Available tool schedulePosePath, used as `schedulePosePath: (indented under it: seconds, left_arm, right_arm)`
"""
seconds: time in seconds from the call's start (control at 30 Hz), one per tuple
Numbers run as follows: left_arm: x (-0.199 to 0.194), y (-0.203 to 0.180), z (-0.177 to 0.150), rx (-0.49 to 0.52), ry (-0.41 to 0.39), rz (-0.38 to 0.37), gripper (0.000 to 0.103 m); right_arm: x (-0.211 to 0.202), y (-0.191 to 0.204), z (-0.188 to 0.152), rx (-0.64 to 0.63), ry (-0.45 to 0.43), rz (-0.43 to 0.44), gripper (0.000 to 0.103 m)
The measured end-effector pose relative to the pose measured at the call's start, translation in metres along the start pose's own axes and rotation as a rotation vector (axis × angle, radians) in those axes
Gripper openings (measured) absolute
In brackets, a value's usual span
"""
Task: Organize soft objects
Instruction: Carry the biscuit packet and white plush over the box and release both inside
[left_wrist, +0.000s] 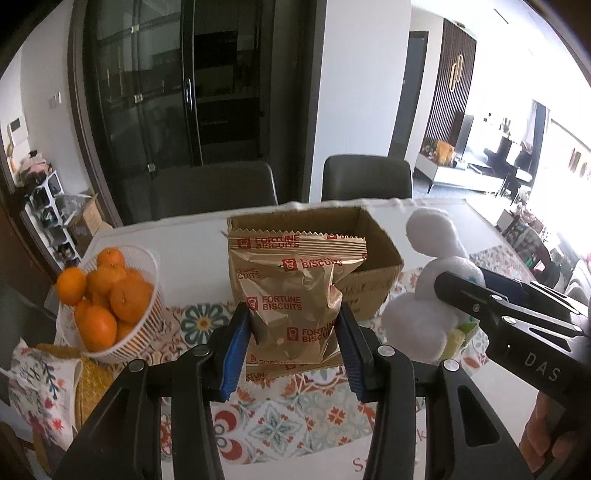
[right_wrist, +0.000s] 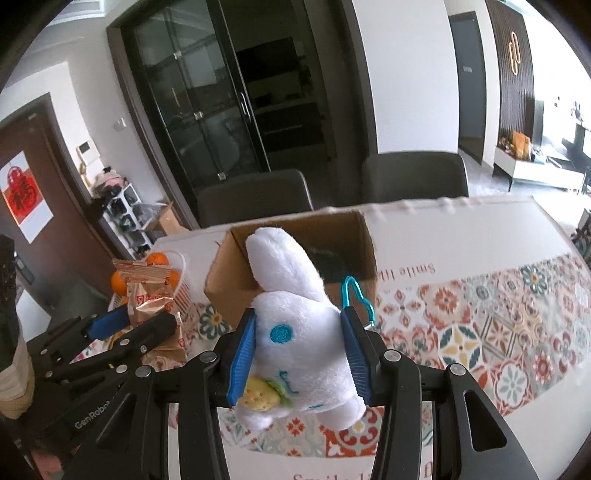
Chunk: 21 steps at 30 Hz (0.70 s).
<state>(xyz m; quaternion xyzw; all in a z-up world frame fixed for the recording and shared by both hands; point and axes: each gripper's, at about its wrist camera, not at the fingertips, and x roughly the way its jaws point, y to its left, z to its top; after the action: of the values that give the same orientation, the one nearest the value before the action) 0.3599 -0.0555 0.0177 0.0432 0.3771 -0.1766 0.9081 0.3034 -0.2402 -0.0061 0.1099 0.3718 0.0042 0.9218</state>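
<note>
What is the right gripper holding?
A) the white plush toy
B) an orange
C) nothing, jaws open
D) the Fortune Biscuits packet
A: in the right wrist view the right gripper has its blue pads pressed on both sides of the white plush toy, lifted in front of the cardboard box; the biscuit packet sits in the left gripper.

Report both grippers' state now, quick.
Left gripper: shut on the biscuit packet, held above the table.
Right gripper: shut on the white plush toy, near the cardboard box.
</note>
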Motion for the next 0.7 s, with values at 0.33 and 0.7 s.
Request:
schedulePosePath:
  seconds: [0.33, 0.7]
  left_arm:
    - [0.006, 0.011, 0.034, -0.005, -0.026, -0.023, 0.045]
    - [0.035, 0.020, 0.072, -0.021, -0.007, -0.021, 0.045]
  right_arm:
    - [-0.004, 0.013, 0.039, -0.040, -0.071, 0.029, 0.046]
    - [0.021, 0.020, 0.086, -0.068, -0.098, 0.058, 0.046]
